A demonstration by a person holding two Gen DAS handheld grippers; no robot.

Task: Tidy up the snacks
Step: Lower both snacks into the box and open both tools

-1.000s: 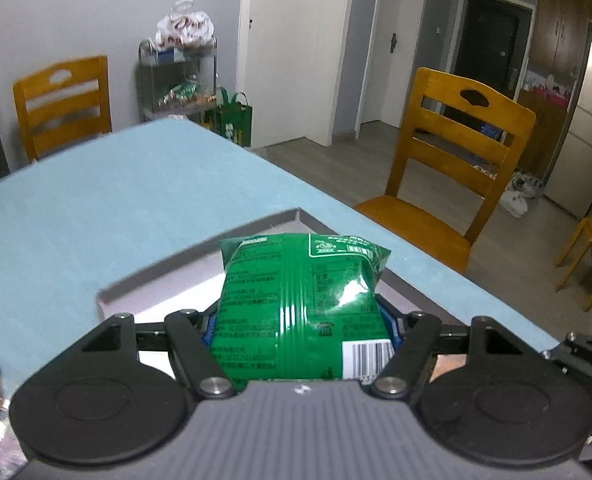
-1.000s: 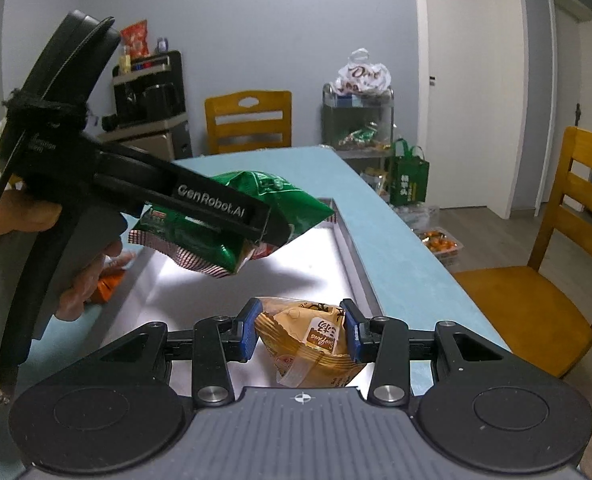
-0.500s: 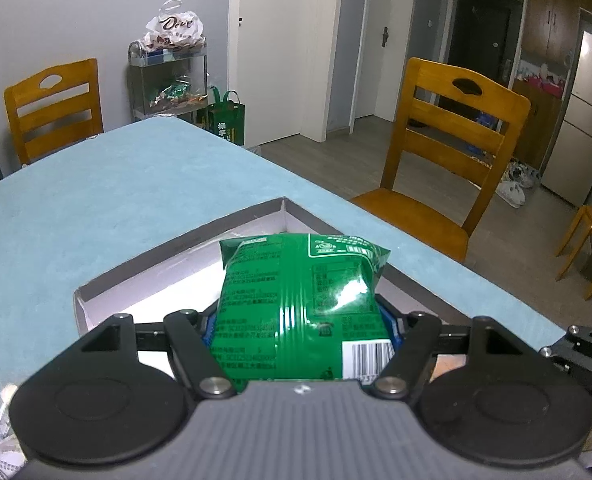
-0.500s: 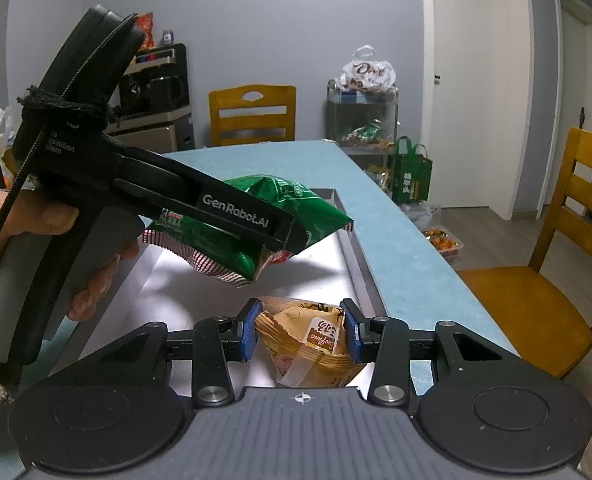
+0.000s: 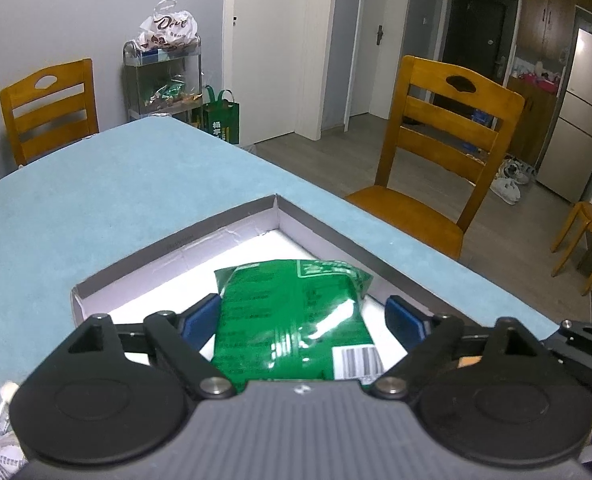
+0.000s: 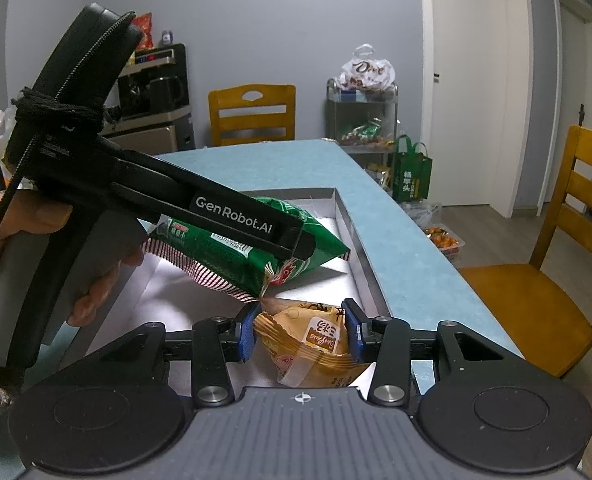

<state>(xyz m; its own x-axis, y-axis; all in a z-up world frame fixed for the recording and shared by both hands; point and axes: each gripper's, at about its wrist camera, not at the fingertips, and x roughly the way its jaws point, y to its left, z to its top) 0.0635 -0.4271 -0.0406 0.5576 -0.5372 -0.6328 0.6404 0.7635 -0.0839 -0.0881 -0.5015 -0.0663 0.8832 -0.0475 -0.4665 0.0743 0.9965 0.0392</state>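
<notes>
Green crinkly snack bag (image 5: 292, 320) sat between the left gripper's (image 5: 302, 316) opening jaws; the right gripper (image 6: 301, 330), at five o'clock, squeezed a yellow plastic-wrapped cake (image 6: 310, 344).

Black claw (image 6: 301, 332), blue pads (image 6: 245, 336), silver screws, white GenRobot.AI lettering

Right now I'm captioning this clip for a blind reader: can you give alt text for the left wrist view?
The left gripper is opening its fingers around a green snack bag above a shallow white-lined box on a blue table. Behind stand wooden chairs, a snack cart and a fridge.
</notes>
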